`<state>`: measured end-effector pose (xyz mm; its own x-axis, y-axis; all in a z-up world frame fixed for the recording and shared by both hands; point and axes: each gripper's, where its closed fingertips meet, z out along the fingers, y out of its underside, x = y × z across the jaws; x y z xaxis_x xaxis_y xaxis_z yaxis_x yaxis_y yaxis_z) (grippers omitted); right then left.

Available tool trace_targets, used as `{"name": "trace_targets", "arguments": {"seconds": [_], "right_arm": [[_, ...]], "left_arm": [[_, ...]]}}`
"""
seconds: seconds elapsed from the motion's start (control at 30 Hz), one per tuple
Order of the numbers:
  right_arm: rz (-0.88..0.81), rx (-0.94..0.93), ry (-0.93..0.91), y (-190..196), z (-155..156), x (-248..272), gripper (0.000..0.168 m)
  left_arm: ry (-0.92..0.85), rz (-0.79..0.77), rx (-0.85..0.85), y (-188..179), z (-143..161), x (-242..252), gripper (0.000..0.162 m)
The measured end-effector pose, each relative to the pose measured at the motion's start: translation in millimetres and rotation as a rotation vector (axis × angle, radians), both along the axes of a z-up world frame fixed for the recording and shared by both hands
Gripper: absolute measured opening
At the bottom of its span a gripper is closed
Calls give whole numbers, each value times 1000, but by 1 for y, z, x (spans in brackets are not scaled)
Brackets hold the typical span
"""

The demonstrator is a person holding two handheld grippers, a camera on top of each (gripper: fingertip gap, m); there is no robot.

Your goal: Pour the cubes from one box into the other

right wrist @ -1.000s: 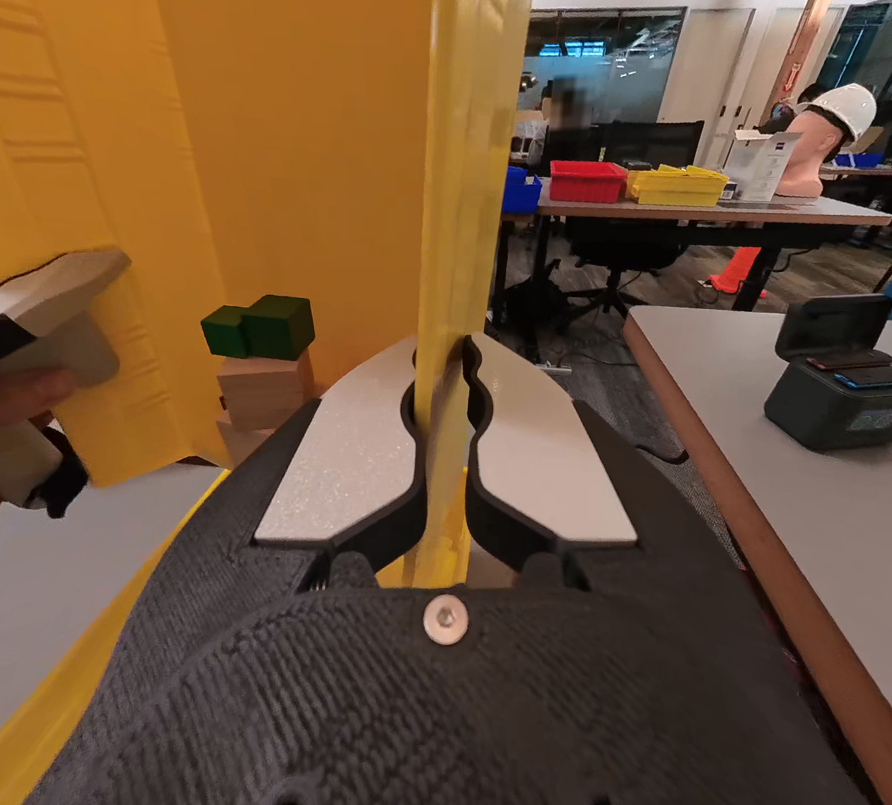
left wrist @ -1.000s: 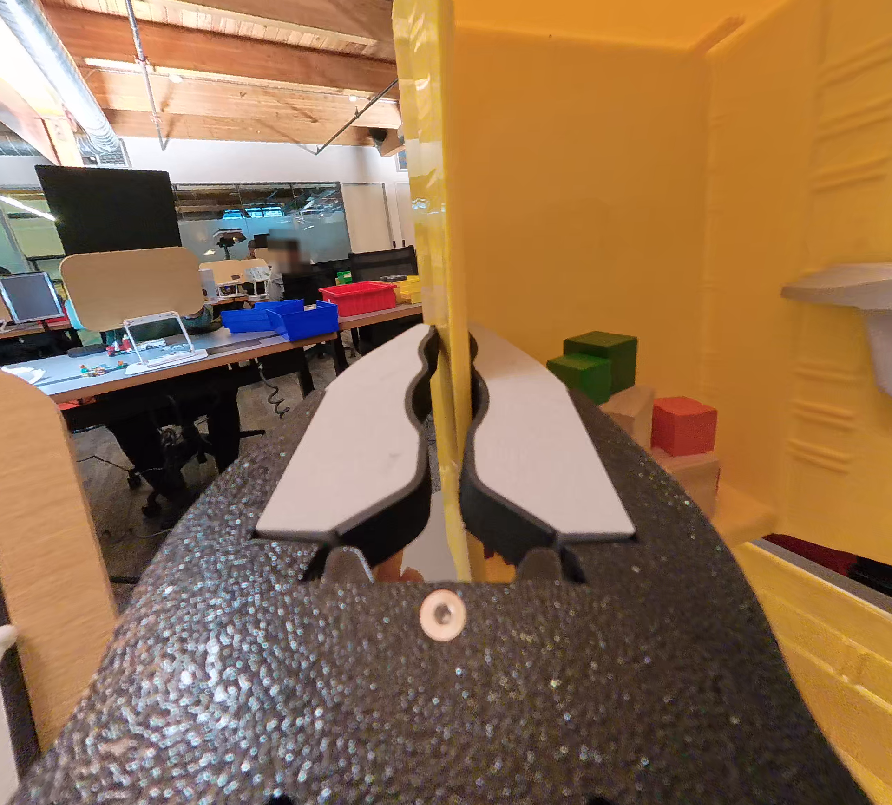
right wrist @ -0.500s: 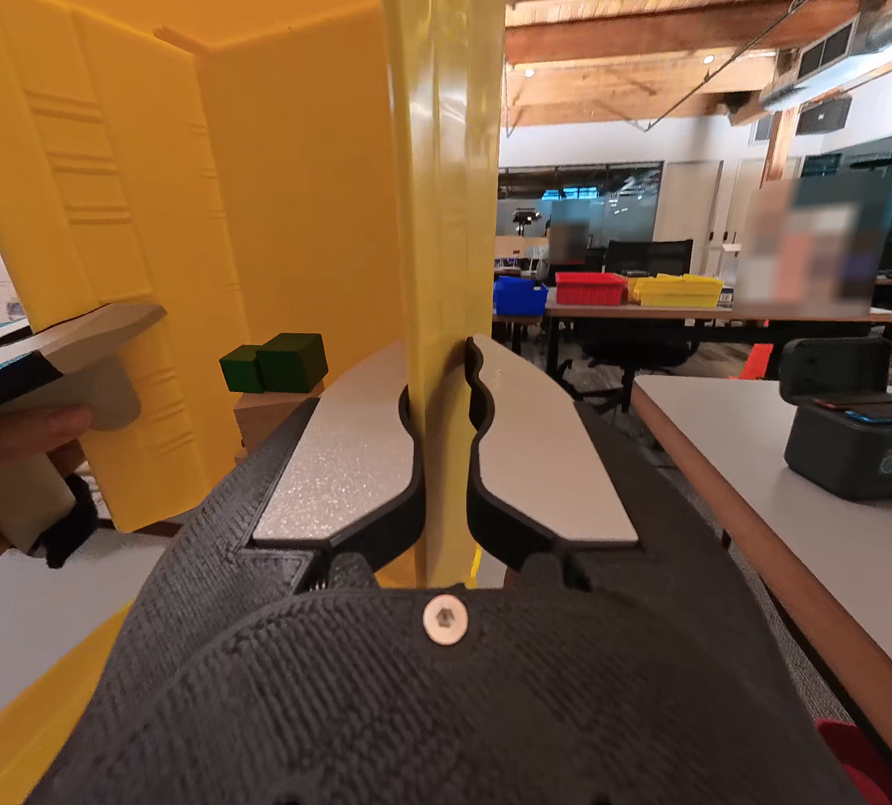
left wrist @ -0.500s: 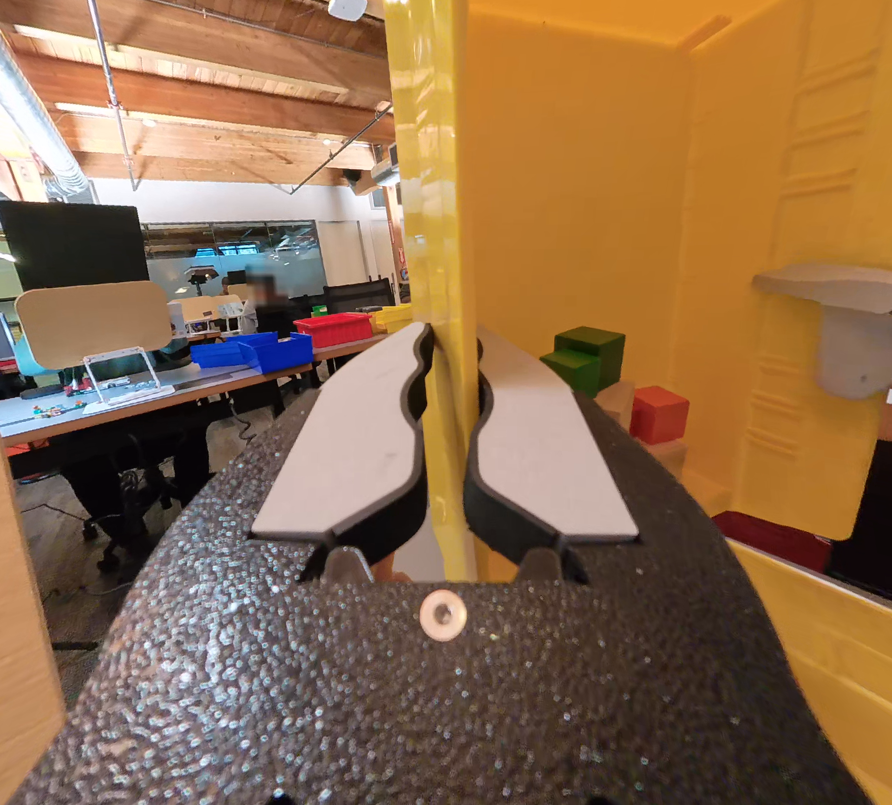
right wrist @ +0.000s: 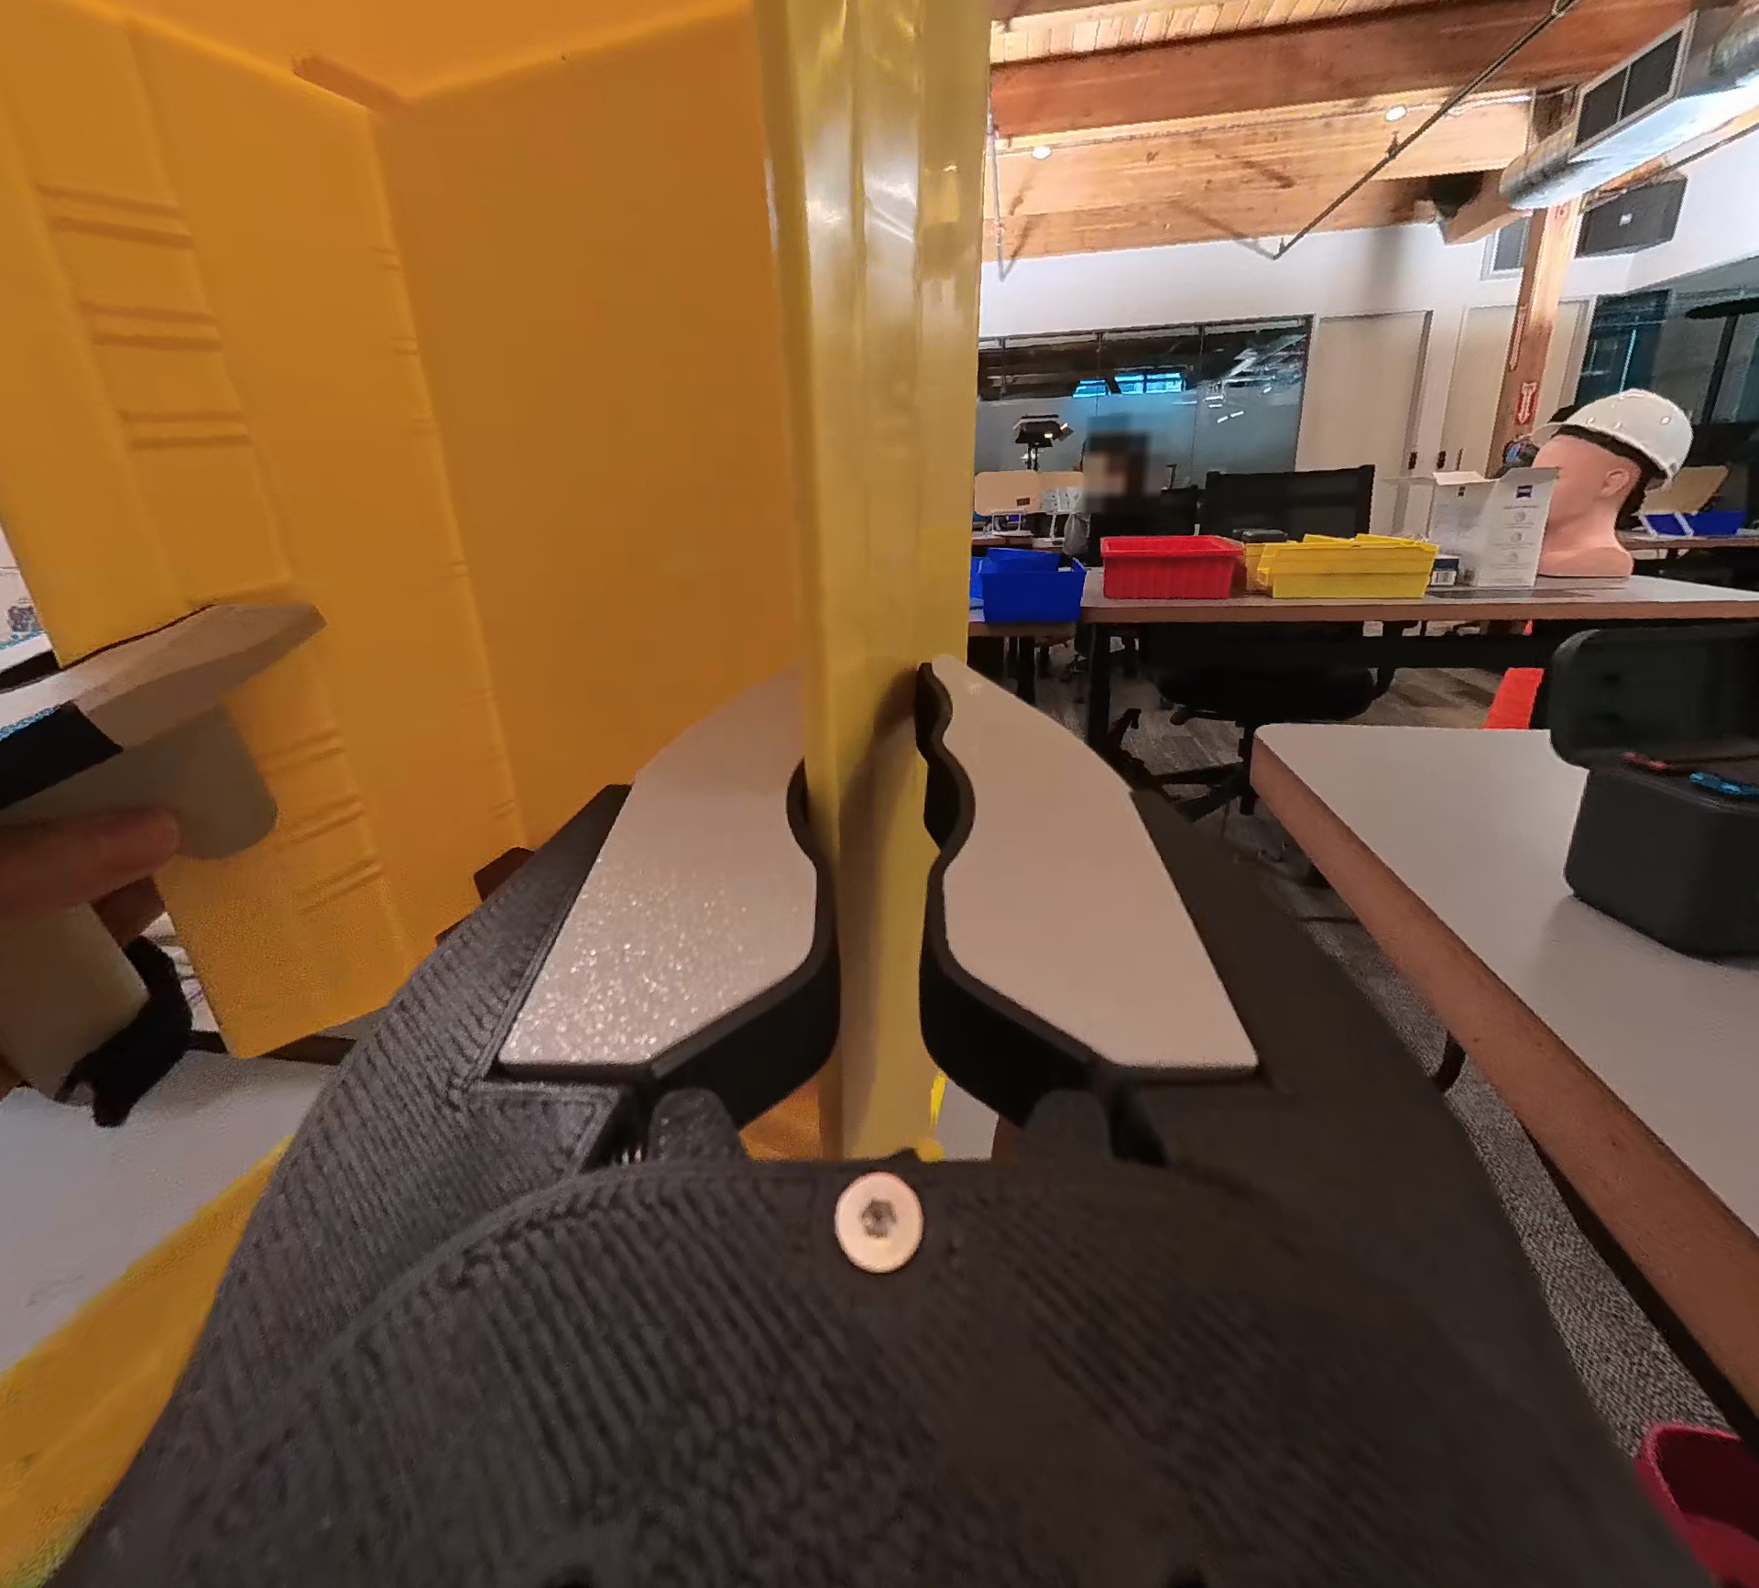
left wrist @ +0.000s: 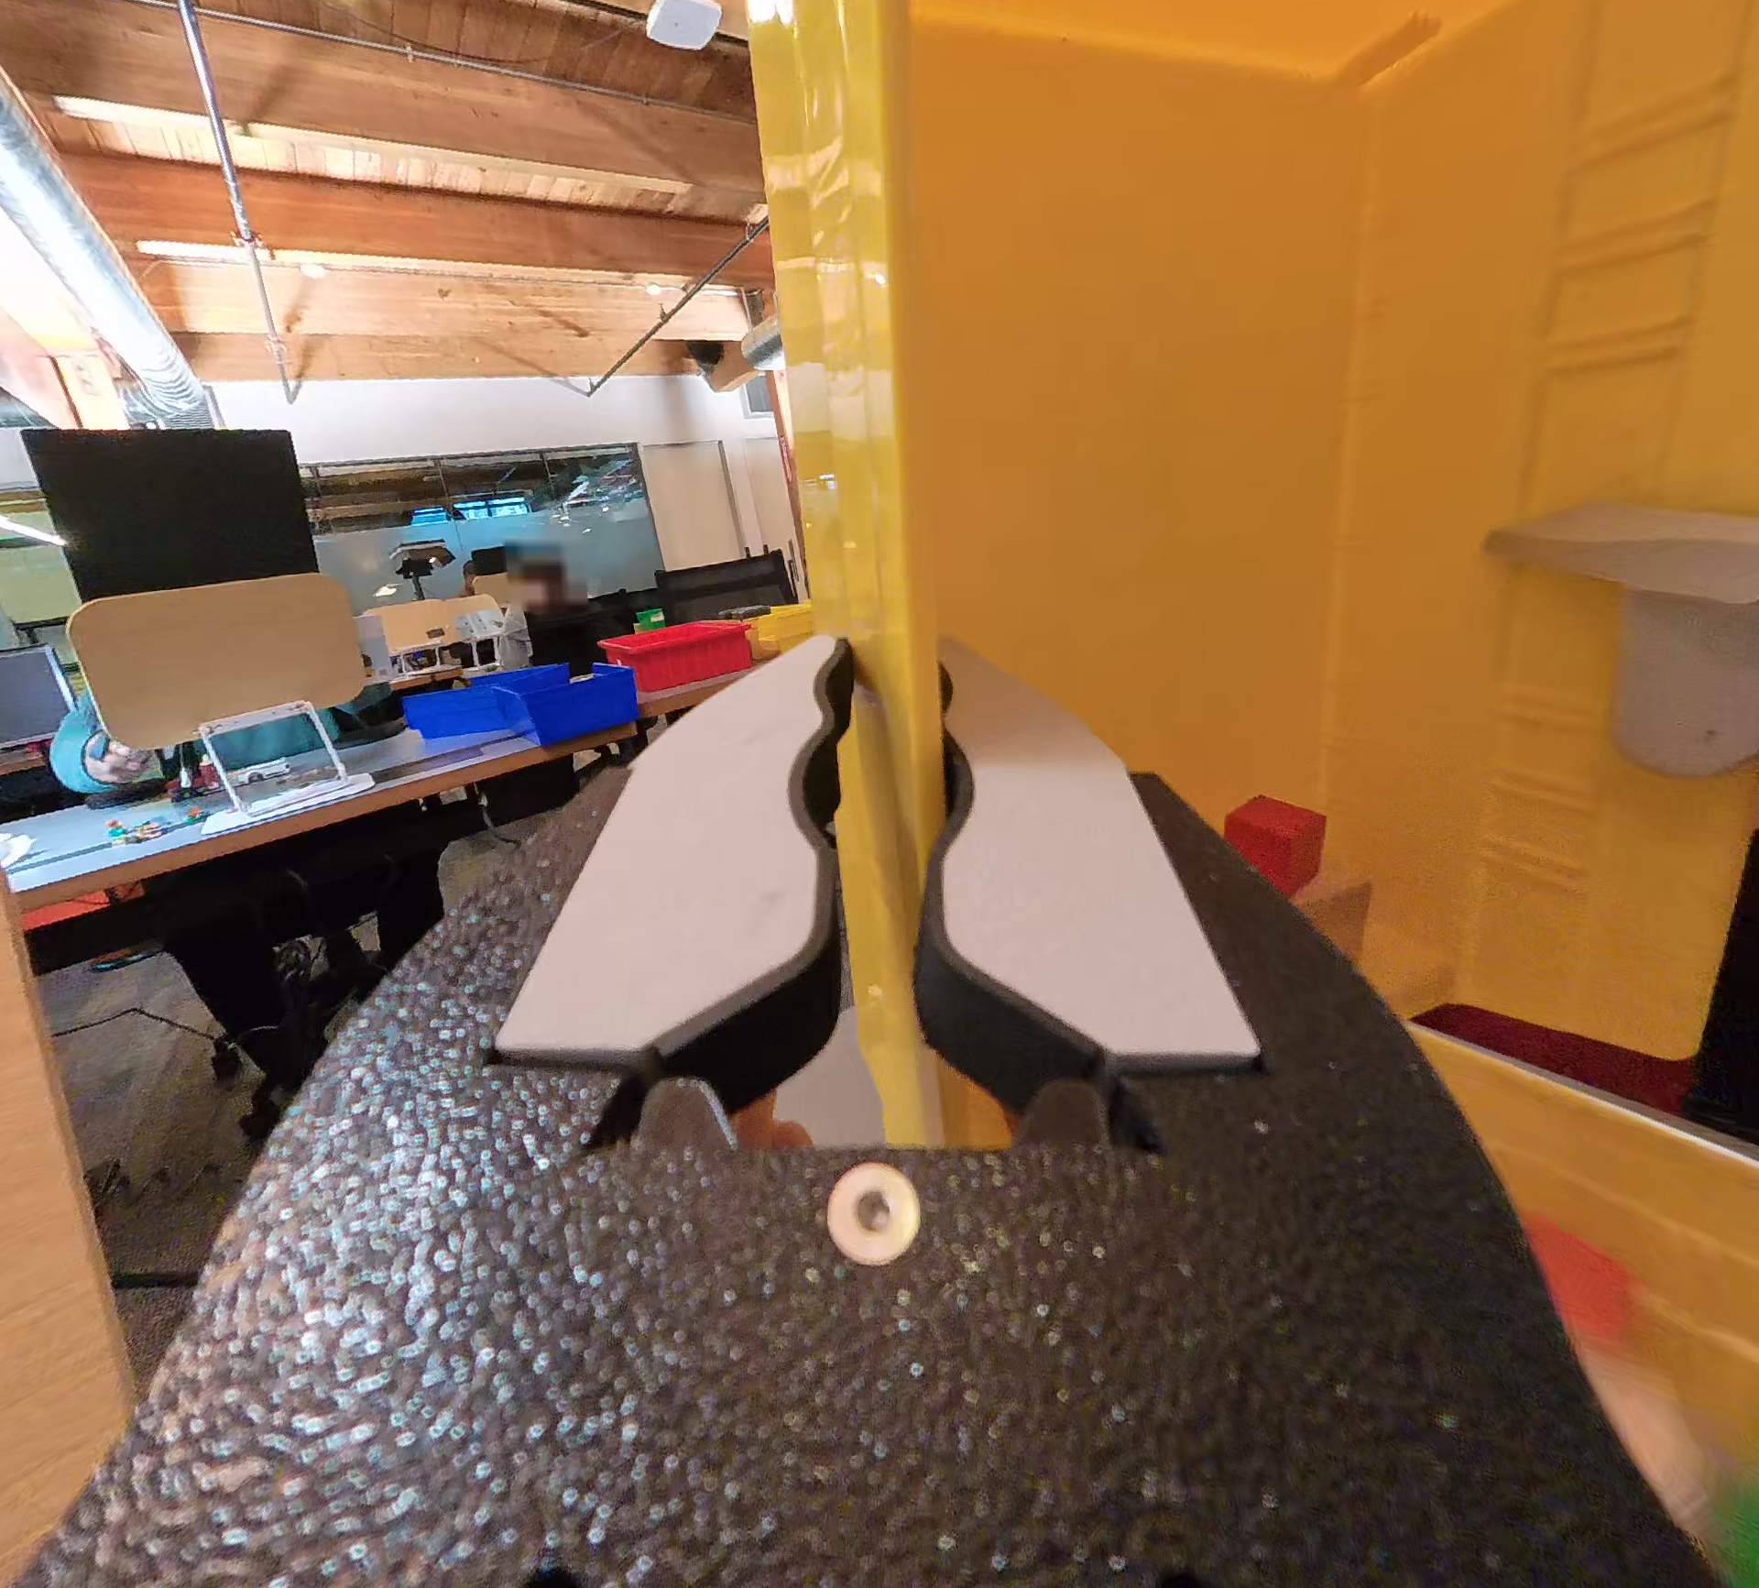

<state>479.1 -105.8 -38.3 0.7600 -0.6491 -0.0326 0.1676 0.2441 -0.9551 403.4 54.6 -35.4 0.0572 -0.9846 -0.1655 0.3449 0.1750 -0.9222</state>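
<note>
Since a second ago the yellow box [left wrist: 1123, 419] has tipped steeper and the two green cubes have slid out of sight; only a red cube [left wrist: 1274, 840] and a plain wooden one [left wrist: 1337, 909] beside it sit at the low end, with blurry colour at the bottom right that's probably cubes mid-fall. The left hand-held gripper [left wrist: 880, 790] is clamped tight on the box's left wall, and the right hand-held gripper [right wrist: 861, 790] is pinched shut on the opposite wall. The second yellow box [left wrist: 1609, 1200] sits right under the open lip on the desk [right wrist: 1485, 838] (its rim is close below). I'd tilt both sides evenly and slowly, with the lip over the lower box, so stragglers don't bounce out.
</note>
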Motion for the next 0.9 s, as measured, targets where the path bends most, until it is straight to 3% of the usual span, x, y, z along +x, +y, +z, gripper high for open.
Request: {"name": "trace_targets", "arguments": {"seconds": [0.9], "right_arm": [[-28, 83, -189, -2, 42, -17, 12]], "left_arm": [[-146, 5, 47, -3, 39, -19, 12]]}}
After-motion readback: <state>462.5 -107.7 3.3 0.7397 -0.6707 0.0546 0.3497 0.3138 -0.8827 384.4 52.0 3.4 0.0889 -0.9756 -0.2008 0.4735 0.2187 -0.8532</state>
